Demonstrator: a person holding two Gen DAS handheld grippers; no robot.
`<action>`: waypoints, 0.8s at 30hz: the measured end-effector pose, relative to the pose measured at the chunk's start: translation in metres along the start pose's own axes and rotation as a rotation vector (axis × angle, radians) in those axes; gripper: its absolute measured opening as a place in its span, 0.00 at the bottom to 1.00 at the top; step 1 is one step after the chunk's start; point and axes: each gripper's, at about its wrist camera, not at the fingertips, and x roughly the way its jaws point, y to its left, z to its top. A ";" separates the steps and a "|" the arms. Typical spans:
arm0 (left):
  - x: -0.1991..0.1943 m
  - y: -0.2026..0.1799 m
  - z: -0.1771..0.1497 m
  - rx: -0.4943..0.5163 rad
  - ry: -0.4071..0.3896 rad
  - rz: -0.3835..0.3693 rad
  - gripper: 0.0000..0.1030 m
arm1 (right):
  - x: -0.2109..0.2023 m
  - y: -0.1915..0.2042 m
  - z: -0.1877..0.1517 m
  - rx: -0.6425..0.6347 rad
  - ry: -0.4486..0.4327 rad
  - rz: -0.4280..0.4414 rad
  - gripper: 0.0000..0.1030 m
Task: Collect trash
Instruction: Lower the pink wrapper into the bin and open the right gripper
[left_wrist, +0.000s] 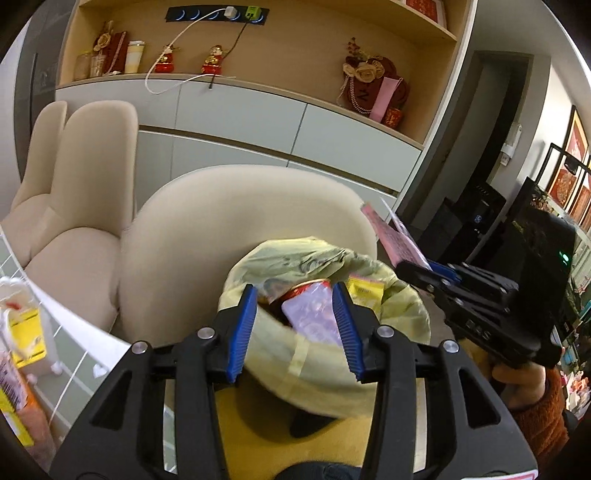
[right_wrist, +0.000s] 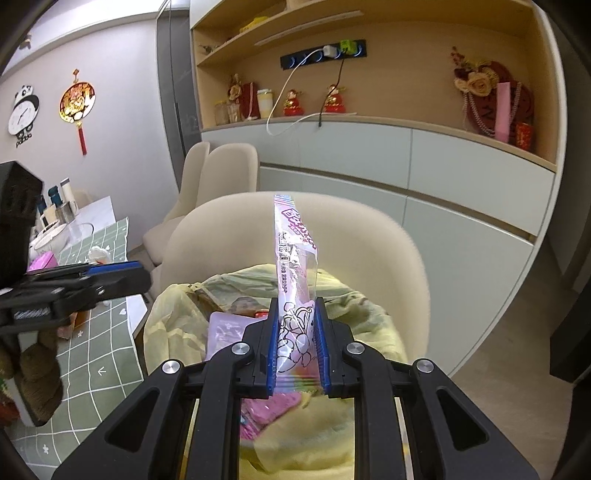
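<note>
A bin lined with a pale yellow bag (left_wrist: 325, 258) (right_wrist: 177, 317) stands in front of a cream chair and holds several wrappers, among them a pink-white packet (left_wrist: 314, 314) (right_wrist: 221, 332). My left gripper (left_wrist: 295, 325) is open and empty, its jaws wide apart just above the bin's near rim. My right gripper (right_wrist: 297, 343) is shut on a pink snack wrapper (right_wrist: 295, 258) that stands upright above the bin; it also shows in the left wrist view (left_wrist: 395, 236), at the bin's right side. The left gripper appears at the left of the right wrist view (right_wrist: 110, 275).
A table with a green checked cloth (right_wrist: 99, 354) lies left of the bin, carrying cups, a bowl and yellow packets (left_wrist: 26, 328). Cream chairs (left_wrist: 207, 236) stand behind the bin. A cabinet with shelves (right_wrist: 443, 155) runs along the back wall.
</note>
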 end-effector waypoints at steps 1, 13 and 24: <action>-0.002 0.001 -0.001 -0.001 0.002 0.002 0.41 | 0.004 0.002 0.000 -0.002 0.010 0.000 0.17; -0.034 0.020 -0.016 -0.021 0.012 0.032 0.52 | 0.008 0.014 -0.010 0.014 0.043 0.018 0.47; -0.115 0.062 -0.038 -0.036 -0.067 0.129 0.54 | -0.042 0.039 -0.014 0.041 -0.044 0.032 0.48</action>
